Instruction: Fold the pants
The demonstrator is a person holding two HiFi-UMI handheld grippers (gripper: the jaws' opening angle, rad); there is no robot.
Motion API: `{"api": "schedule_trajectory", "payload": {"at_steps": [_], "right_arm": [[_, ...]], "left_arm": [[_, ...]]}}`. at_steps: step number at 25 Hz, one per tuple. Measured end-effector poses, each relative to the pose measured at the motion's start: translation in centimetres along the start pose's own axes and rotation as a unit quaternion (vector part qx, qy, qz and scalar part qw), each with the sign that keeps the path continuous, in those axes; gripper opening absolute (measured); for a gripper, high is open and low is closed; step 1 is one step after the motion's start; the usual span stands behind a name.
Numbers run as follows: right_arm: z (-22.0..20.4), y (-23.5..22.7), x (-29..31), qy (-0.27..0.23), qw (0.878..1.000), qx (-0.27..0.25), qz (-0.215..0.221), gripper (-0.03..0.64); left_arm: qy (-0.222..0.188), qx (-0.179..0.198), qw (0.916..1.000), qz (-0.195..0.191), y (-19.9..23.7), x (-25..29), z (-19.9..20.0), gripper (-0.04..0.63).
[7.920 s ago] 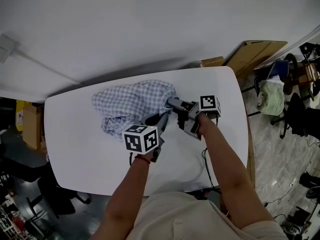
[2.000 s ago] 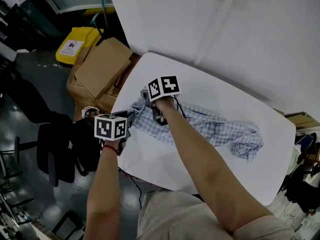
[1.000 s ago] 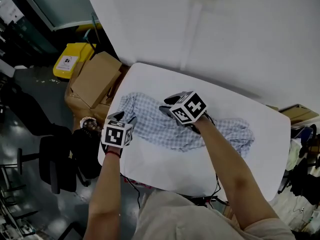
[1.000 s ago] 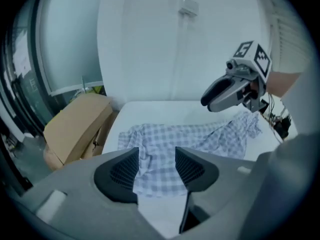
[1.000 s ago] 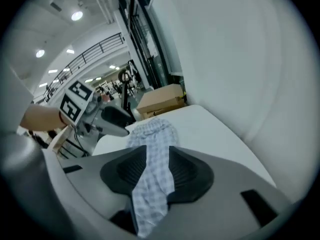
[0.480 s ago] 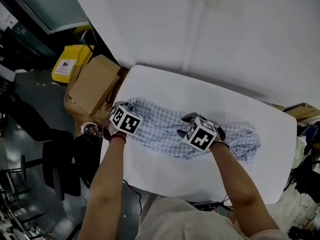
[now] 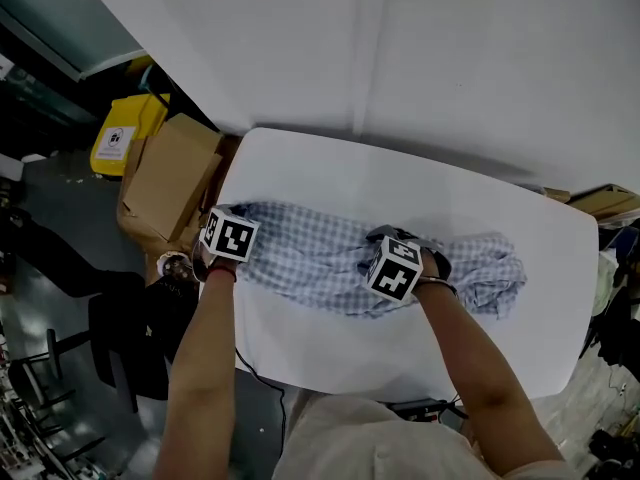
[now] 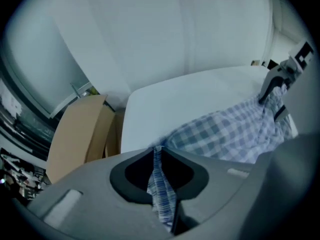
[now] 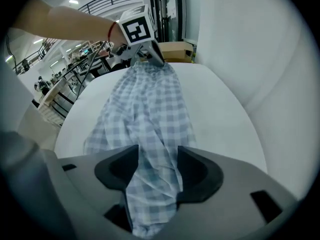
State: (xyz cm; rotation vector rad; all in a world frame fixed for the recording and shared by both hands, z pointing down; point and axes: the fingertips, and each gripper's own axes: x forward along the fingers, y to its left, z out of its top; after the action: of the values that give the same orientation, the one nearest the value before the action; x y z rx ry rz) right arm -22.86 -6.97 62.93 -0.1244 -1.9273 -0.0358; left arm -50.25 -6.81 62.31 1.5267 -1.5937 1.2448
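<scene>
One white bench (image 7: 330, 173) with rounded corners fills the middle of the head view, its far edge close to a white wall (image 7: 420, 48). A broad bare strip runs between the pants and that far edge, and a narrower bare strip lies on the near side toward the person, so there is open room on both long sides. The checked blue-and-white pants (image 7: 310, 253) lie stretched across the bench from its left edge toward the right. Their right end is bunched up and stops short of the right edge. Cardboard boxes (image 7: 165, 183) stand just beside the bench's left edge, with a yellow bin (image 7: 118, 136) behind them, leaving little room on that side.

The left tongs (image 8: 158, 150) sit at the left edge of the bench. Their jaws have just been closing and now stand almost together, pinching a thin fold of the pants' end between them. The right tongs (image 9: 156, 156) are over the middle of the pants. Their jaws have just been opening and stand well apart, with a band of the cloth lying loose in the gap, not pinched.
</scene>
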Motion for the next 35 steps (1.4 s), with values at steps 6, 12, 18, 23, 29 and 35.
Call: {"api": "schedule_trajectory", "payload": {"at_steps": [6, 12, 18, 23, 29, 35], "right_arm": [[-0.7, -0.4, 0.7, 0.007, 1.0, 0.005, 0.003, 0.287], [-0.6, -0.9, 0.8, -0.011, 1.0, 0.011, 0.009, 0.293], [1.3, -1.3, -1.8, -0.07, 0.997, 0.032, -0.005, 0.301], [2.5, -1.3, -6.4, -0.127, 0.99, 0.049, -0.021, 0.301], [0.0, -0.9, -10.6, -0.146, 0.986, 0.069, -0.047, 0.29], [-4.1, -0.6, -14.5, -0.165, 0.977, 0.108, -0.085, 0.177]], "left_arm": [[-0.047, -0.094, 0.9925, -0.062, 2.1, -0.3, -0.5, 0.057], [-0.096, -0.201, 0.9681, -0.114, 3.2, -1.1, -0.5, 0.057], [-0.139, -0.265, 0.9489, -0.1, 4.6, -4.6, -0.7, 0.057], [-0.173, -0.243, 0.9494, -0.099, 3.3, -8.2, 1.6, 0.063], [-0.216, -0.206, 0.9408, -0.16, -4.6, -12.4, 6.7, 0.064], [-0.231, -0.171, 0.929, -0.233, -13.2, -14.7, 10.3, 0.06]]}}
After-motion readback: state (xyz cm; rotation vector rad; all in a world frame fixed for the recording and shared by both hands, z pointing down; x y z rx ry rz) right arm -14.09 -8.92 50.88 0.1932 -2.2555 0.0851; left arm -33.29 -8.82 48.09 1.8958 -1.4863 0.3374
